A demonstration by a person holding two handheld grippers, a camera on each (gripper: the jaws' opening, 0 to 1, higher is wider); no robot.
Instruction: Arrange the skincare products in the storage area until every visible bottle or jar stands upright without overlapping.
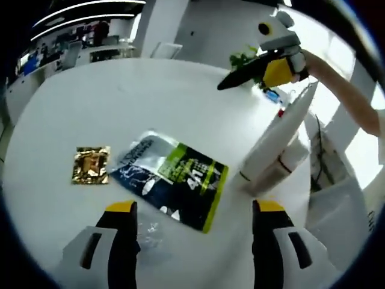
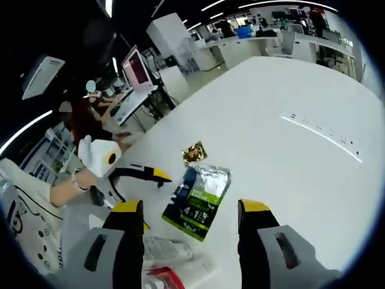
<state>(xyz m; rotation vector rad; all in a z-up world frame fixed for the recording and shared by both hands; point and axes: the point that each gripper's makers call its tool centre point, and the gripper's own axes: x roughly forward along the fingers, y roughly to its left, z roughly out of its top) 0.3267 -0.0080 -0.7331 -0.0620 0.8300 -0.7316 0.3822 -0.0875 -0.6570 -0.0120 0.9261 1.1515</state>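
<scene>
White tube (image 1: 278, 135) (lying flat) beyond left gripper (image 1: 195, 226)

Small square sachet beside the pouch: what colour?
Shiny gold sachet, clearest in the left gripper view.

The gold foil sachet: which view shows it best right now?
The left gripper view: the gold foil sachet lies flat on the white table, unobstructed, left of the green-and-dark pouch. In the right gripper view the sachet looks smaller and farther, beyond the pouch, with less surface detail.
</scene>
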